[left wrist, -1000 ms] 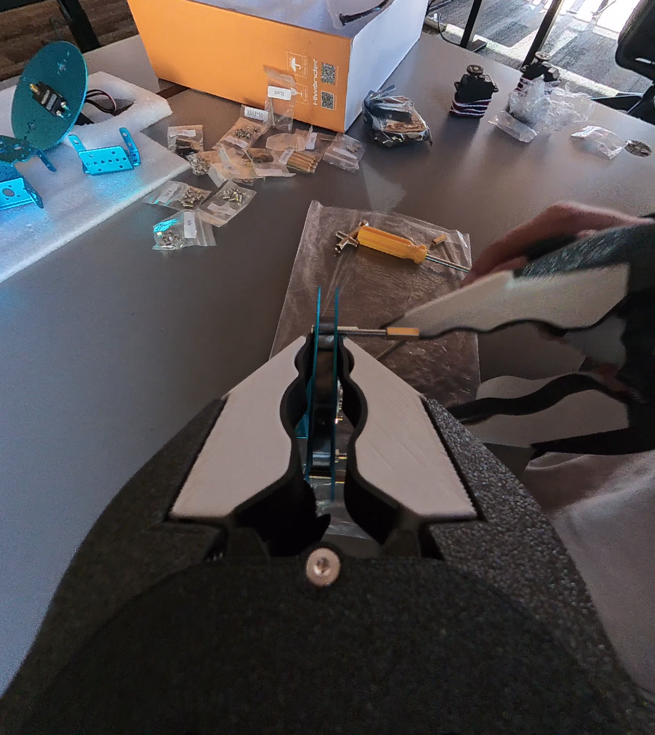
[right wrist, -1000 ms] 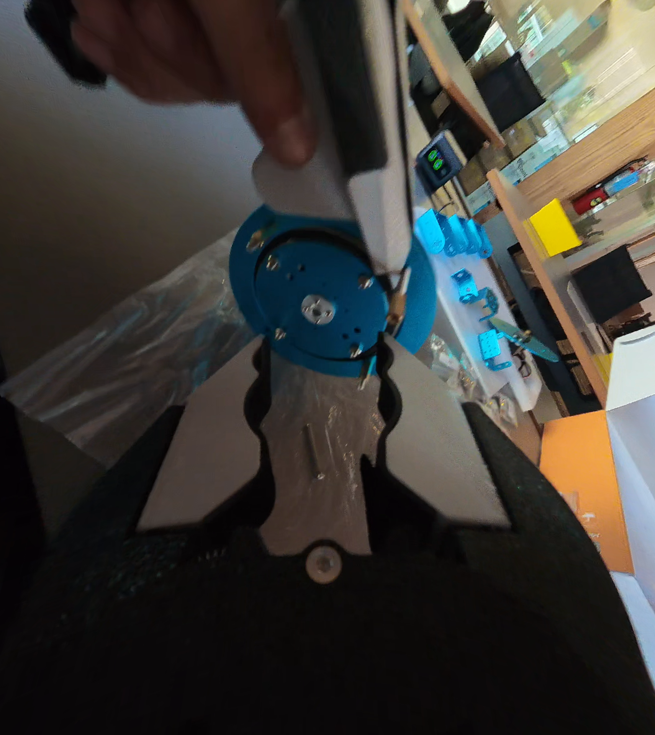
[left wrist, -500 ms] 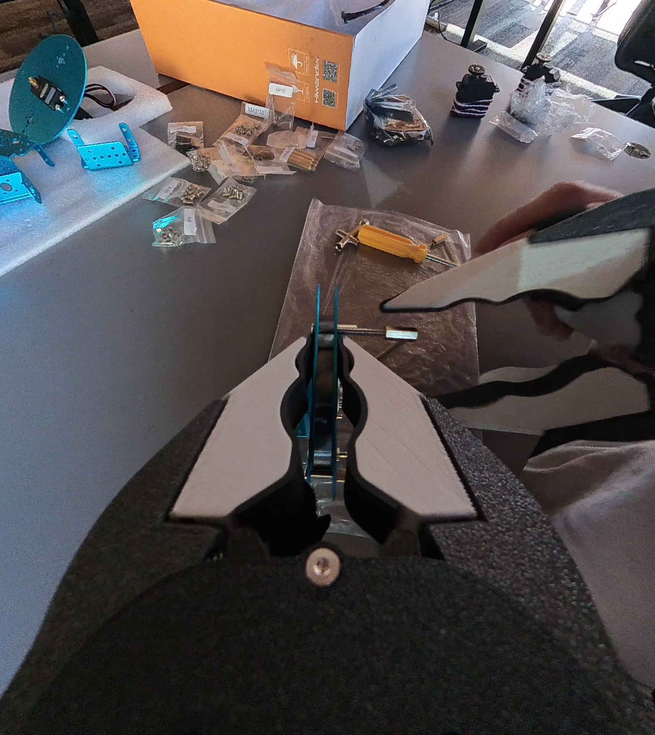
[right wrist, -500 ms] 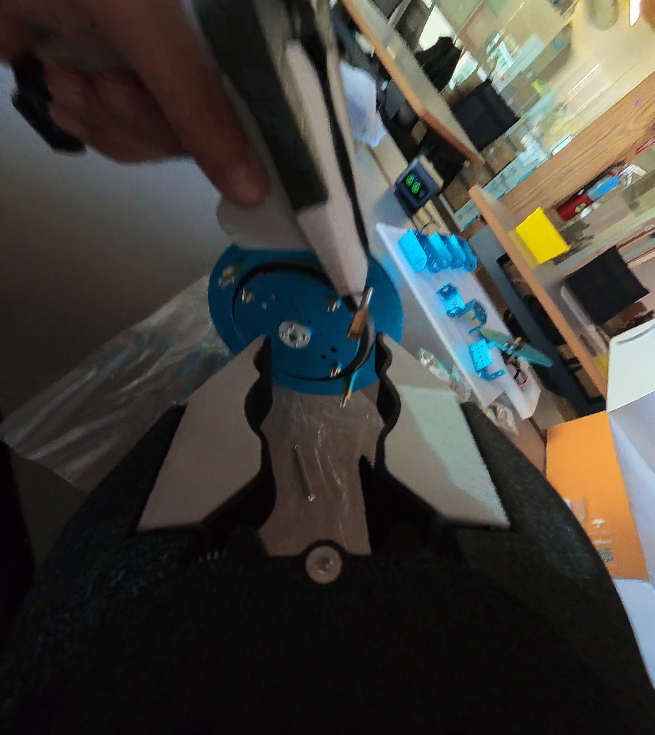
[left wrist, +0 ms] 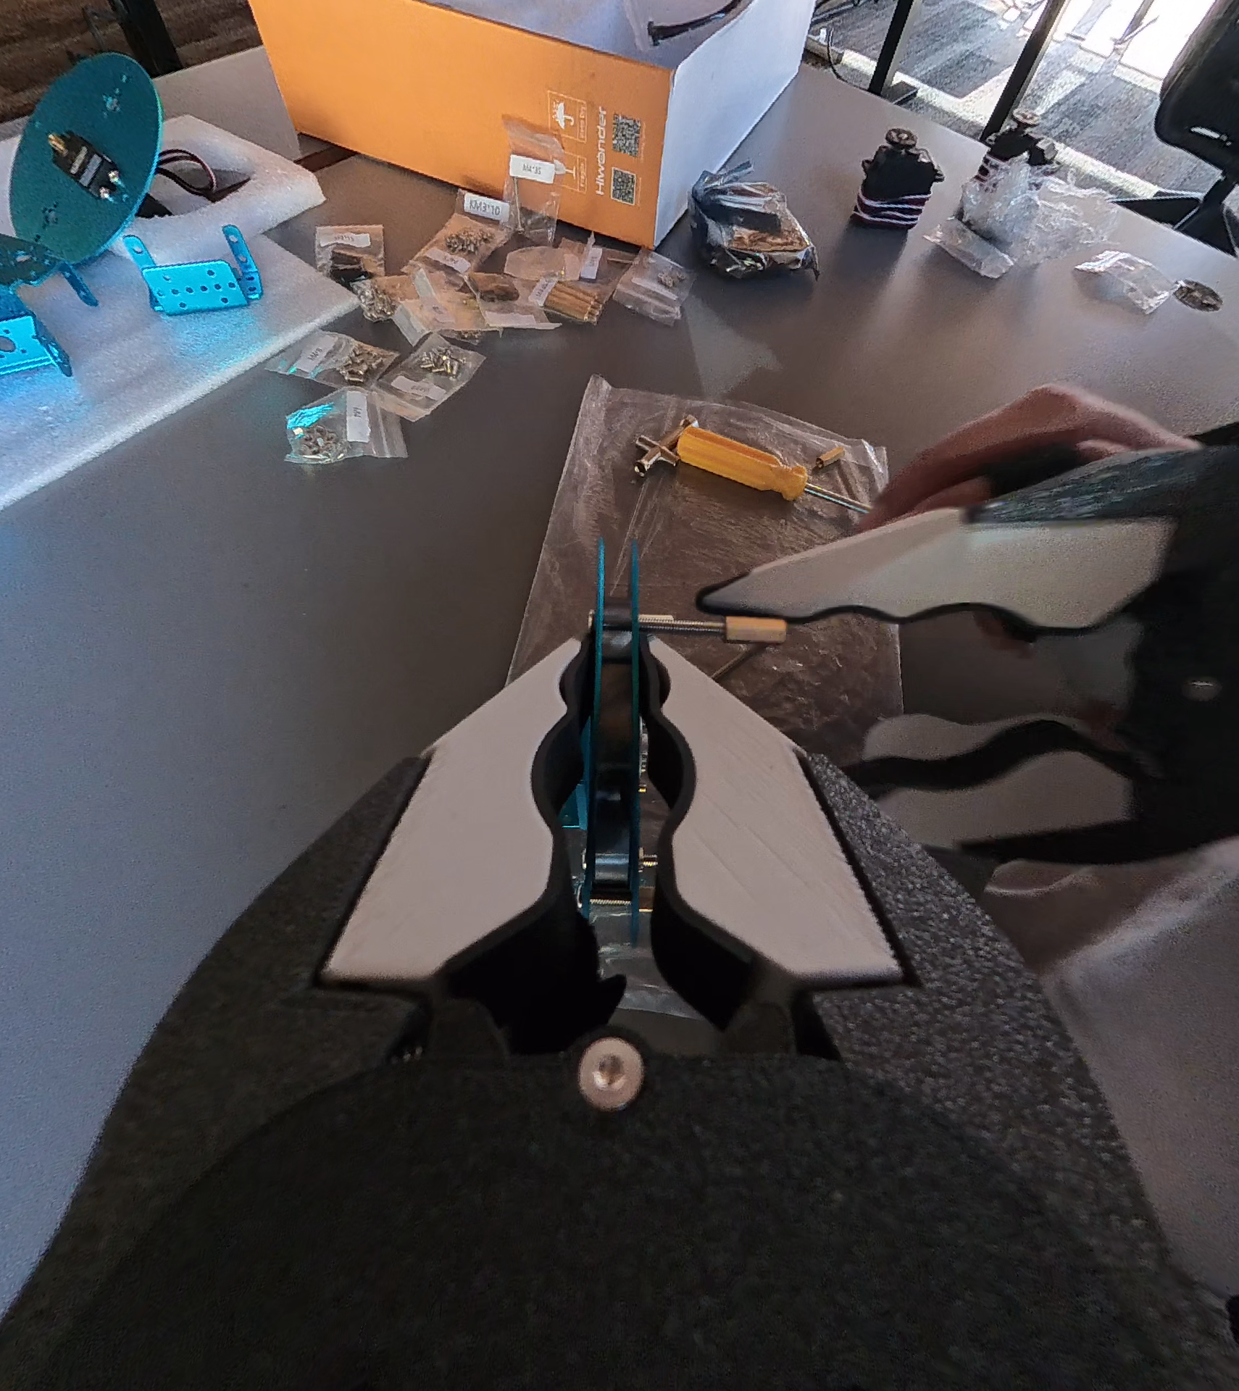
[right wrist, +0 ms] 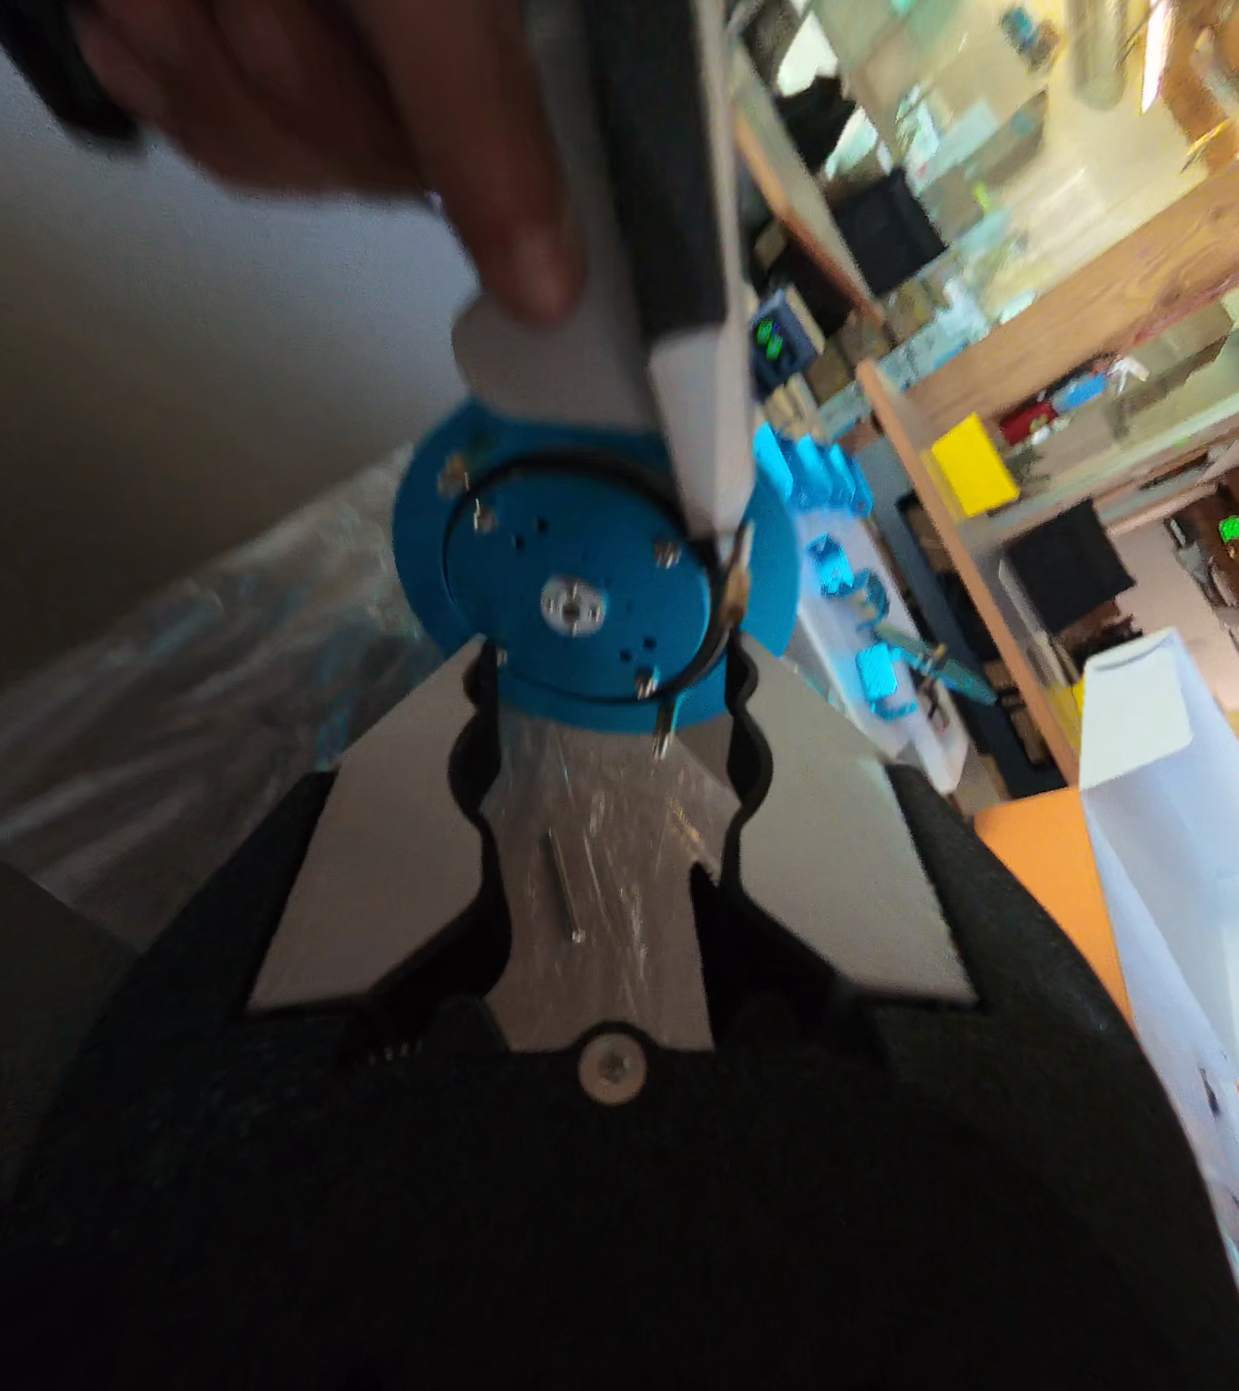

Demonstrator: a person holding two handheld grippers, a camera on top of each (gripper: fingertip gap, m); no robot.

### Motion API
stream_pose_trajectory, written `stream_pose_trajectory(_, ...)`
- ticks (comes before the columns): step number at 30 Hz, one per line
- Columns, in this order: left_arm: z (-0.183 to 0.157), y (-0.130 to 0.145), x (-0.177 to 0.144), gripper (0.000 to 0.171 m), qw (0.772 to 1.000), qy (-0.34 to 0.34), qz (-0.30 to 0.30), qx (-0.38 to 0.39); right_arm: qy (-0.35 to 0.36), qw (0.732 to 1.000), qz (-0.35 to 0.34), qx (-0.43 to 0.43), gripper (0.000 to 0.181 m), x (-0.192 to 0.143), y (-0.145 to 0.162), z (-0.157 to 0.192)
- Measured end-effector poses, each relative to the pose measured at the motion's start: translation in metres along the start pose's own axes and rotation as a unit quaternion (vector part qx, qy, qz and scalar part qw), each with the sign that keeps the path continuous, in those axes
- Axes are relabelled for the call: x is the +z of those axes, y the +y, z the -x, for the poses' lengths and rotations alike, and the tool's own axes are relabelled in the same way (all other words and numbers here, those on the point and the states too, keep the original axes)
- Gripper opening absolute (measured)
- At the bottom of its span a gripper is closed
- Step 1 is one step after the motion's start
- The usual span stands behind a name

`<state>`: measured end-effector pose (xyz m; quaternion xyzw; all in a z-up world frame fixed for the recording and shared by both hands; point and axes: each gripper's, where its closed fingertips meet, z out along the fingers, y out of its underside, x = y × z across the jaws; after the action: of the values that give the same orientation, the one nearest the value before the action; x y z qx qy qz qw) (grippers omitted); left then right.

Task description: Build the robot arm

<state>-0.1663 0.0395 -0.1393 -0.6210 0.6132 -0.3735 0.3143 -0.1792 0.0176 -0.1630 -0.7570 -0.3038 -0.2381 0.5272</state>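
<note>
My left gripper (left wrist: 618, 647) is shut on a blue disc assembly (left wrist: 616, 587), two round plates held edge-on above a clear plastic bag (left wrist: 774, 542). A long screw with a brass standoff (left wrist: 752, 629) sticks out of the discs to the right. My right gripper (left wrist: 790, 677) is open, with its upper fingertip just above the standoff. In the right wrist view the blue disc (right wrist: 586, 579) faces my open right gripper (right wrist: 609, 662), the left gripper (right wrist: 699, 421) holds it from above, and a loose screw (right wrist: 564, 888) lies on the bag.
A yellow screwdriver (left wrist: 741, 461) lies on the bag. Small bags of screws (left wrist: 443, 301) lie in front of an orange and white box (left wrist: 451, 90). Blue brackets (left wrist: 199, 282) and another blue disc (left wrist: 86, 158) sit on white foam at the left. Black servos (left wrist: 899, 177) stand at the back right. Only a small space, under 4 cm, lies between the two pairs of fingers.
My right gripper's upper finger touched the standoff, lifted away, and has now come back down close above it. My left gripper and the discs have stayed put.
</note>
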Motion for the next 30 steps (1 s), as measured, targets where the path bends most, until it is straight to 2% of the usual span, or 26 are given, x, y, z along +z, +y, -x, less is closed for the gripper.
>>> stream_pose_trajectory(2,0.001,0.0,0.0,0.009,1.0,-0.001,0.0,-0.001,0.003,1.0,0.03,0.003,0.061,0.007,0.021,0.0)
stream_pose_trajectory(7,0.001,0.0,0.0,0.009,1.0,-0.003,0.003,0.002,0.017,0.999,-0.031,-0.019,0.059,-0.006,-0.025,-0.002)
stream_pose_trajectory(9,0.001,0.0,0.001,0.009,1.0,-0.005,0.001,0.002,0.038,0.998,-0.029,-0.046,0.061,-0.003,-0.021,-0.001)
stream_pose_trajectory(11,-0.001,-0.001,0.002,0.009,1.0,-0.005,0.003,0.007,0.063,0.996,-0.041,-0.054,0.049,-0.004,-0.019,-0.008)
stream_pose_trajectory(12,-0.002,-0.001,0.002,0.009,1.0,-0.006,0.004,0.013,0.06,0.997,-0.023,-0.046,0.048,-0.002,-0.013,-0.011)
stream_pose_trajectory(13,-0.002,-0.001,0.002,0.009,1.0,-0.005,0.005,0.015,0.054,0.998,0.003,-0.038,0.057,0.001,-0.005,-0.013)
stream_pose_trajectory(14,-0.002,-0.001,0.002,0.009,1.0,-0.005,0.005,0.014,0.063,0.997,0.009,-0.035,0.058,0.002,-0.001,-0.019)
stream_pose_trajectory(19,0.0,-0.001,0.002,0.009,1.0,0.0,0.003,0.003,0.069,0.994,-0.024,-0.075,0.055,-0.007,-0.023,-0.011)
stream_pose_trajectory(23,0.0,-0.001,0.001,0.009,1.0,0.0,0.003,0.0,0.082,0.99,0.057,-0.099,0.061,0.011,0.022,-0.017)
stream_pose_trajectory(24,0.001,-0.001,0.001,0.009,1.0,0.0,0.003,0.0,0.091,0.989,0.058,-0.1,0.06,0.01,0.022,-0.022)
stream_pose_trajectory(27,0.002,-0.001,0.002,0.009,1.0,-0.001,0.005,-0.001,0.077,0.993,-0.003,-0.091,0.056,0.001,-0.015,-0.015)
stream_pose_trajectory(30,0.003,-0.002,0.003,0.009,1.0,-0.004,0.003,0.0,0.089,0.988,-0.01,-0.127,0.059,0.006,-0.015,-0.007)
